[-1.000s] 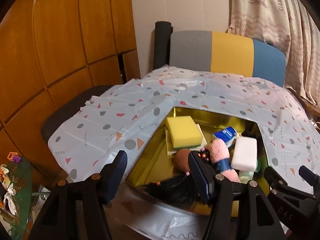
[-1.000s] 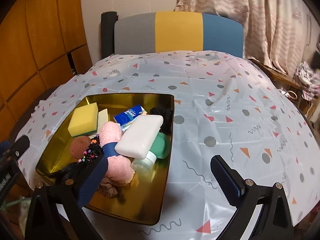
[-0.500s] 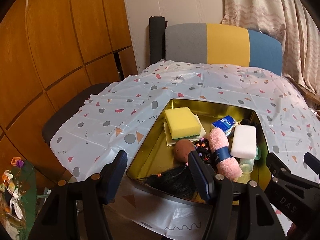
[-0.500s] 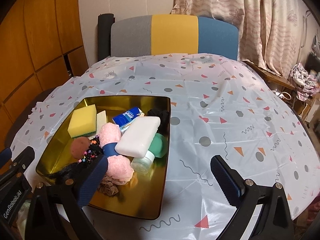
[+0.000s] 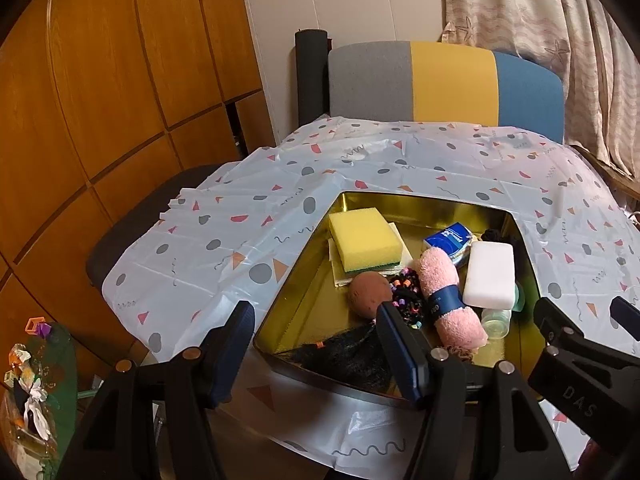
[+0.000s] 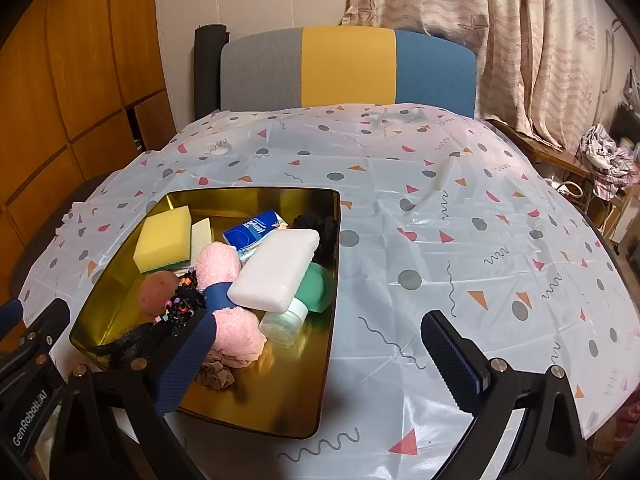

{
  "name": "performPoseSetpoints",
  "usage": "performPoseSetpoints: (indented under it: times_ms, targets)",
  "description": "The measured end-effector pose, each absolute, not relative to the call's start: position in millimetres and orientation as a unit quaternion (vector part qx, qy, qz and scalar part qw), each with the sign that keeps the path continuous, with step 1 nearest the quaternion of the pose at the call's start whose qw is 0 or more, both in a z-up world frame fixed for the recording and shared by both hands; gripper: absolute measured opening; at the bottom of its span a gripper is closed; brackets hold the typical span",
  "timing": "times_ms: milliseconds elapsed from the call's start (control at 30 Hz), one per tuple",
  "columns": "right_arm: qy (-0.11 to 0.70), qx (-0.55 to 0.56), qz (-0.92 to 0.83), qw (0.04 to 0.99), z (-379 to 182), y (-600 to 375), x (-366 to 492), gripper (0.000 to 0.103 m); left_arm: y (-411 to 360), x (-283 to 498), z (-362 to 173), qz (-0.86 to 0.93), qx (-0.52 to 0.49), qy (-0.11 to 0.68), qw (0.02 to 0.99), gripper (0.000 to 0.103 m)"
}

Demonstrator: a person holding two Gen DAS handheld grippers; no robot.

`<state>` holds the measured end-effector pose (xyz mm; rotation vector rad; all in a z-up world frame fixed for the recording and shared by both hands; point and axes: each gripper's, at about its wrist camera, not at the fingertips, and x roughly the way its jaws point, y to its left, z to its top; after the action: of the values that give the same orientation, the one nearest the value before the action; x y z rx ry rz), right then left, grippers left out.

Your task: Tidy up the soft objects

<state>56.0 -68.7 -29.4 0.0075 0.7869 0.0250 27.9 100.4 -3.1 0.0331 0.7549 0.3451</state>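
Observation:
A gold tray (image 6: 280,412) (image 5: 312,304) on the table holds soft things: a yellow sponge (image 6: 162,238) (image 5: 366,238), a rolled pink towel with a blue band (image 6: 228,300) (image 5: 448,300), a white sponge block (image 6: 274,268) (image 5: 490,276), a brown puff (image 6: 156,292) (image 5: 368,294), black hair ties with beads (image 6: 182,306), a blue tissue pack (image 6: 254,230), a green bottle (image 6: 316,286) and a tan scrunchie (image 6: 216,374). My left gripper (image 5: 316,348) is open and empty at the tray's near left corner. My right gripper (image 6: 320,358) is open and empty over the tray's near right edge.
A white patterned cloth (image 6: 460,240) covers the round table. A grey, yellow and blue chair back (image 6: 348,68) stands behind it. Wooden panels (image 5: 100,100) are on the left, curtains (image 6: 520,40) on the right. Clutter (image 5: 28,380) lies on the floor at left.
Both grippers have pulled back and up a little from the tray, so more of the table shows. Both stay open and empty. The things in the tray have not moved.

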Motion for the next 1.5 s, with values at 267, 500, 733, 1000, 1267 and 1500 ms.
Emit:
performPoseSetpoints:
  times_ms: [267, 500, 733, 1000, 1267, 1500]
  targets:
    - [0.385, 0.003, 0.014, 0.923, -30.4, -67.7, 56.3, 0.103, 100.6, 28.1, -4.7, 0.167, 0.017, 0.369, 0.914, 0.064]
    - [0.386, 0.005, 0.016, 0.922, -30.6, -67.5, 56.1, 0.103, 100.9, 27.9, -5.0, 0.167, 0.018, 0.37, 0.914, 0.064]
    - [0.387, 0.003, 0.021, 0.922, -30.9, -65.6, 55.6, 0.103, 99.6, 29.9, -7.0, 0.165, 0.02, 0.374, 0.913, 0.064]
    - [0.388, 0.005, 0.022, 0.921, -31.2, -65.5, 54.8, 0.103, 99.4, 27.9, -6.8, 0.162, 0.018, 0.373, 0.913, 0.064]
    - [0.388, 0.005, 0.023, 0.921, -31.2, -65.3, 55.3, 0.103, 98.8, 28.9, -8.0, 0.159, 0.018, 0.378, 0.912, 0.064]
    - [0.388, 0.006, 0.024, 0.921, -31.2, -64.8, 54.9, 0.103, 98.9, 28.7, -8.4, 0.16, 0.017, 0.378, 0.912, 0.064]
